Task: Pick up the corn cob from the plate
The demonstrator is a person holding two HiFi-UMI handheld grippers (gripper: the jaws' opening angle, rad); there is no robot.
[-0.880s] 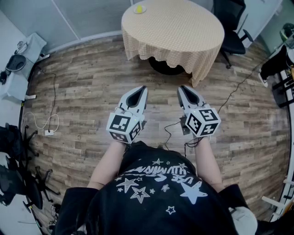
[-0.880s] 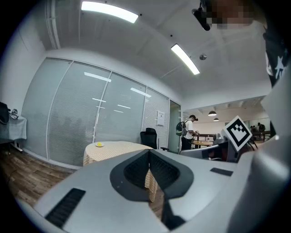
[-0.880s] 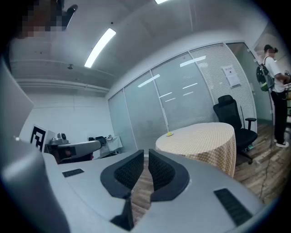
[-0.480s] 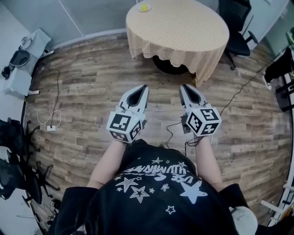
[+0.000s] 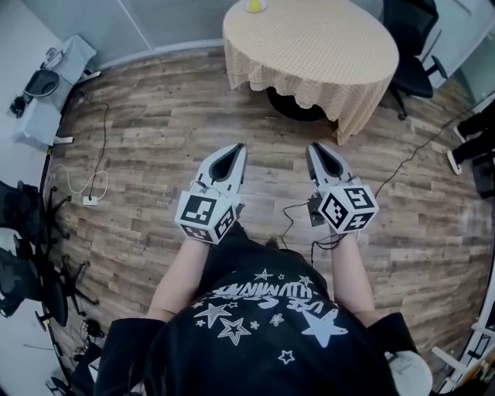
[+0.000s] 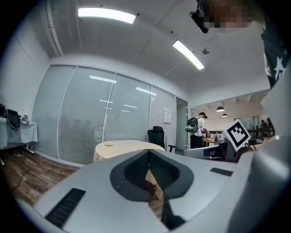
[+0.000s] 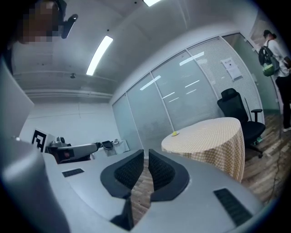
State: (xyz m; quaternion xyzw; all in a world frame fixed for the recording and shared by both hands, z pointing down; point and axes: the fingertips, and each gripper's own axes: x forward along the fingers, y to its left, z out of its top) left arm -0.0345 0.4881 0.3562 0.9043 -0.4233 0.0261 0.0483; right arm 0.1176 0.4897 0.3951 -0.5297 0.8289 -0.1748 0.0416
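Observation:
A yellow corn cob on a small plate (image 5: 254, 6) sits at the far edge of a round table with a checked cloth (image 5: 309, 46), well ahead of me. Both grippers are held side by side at waist height over the wooden floor, far short of the table. The left gripper (image 5: 239, 147) points level with its jaws shut and empty. The right gripper (image 5: 315, 147) is also shut, with only a thin slit between its pads and nothing in it. The plate (image 6: 108, 144) shows small in the left gripper view, and the plate (image 7: 175, 134) also in the right gripper view.
A black office chair (image 5: 410, 46) stands right of the table. Cables (image 5: 85, 186) trail over the floor at left, near a small side table (image 5: 46, 100) and dark chair bases (image 5: 31, 263). A person with a backpack (image 6: 198, 129) stands in the far room.
The table and the floor clutter have slid right and slightly up in the head view. Both grippers keep the same pose, side by side and shut.

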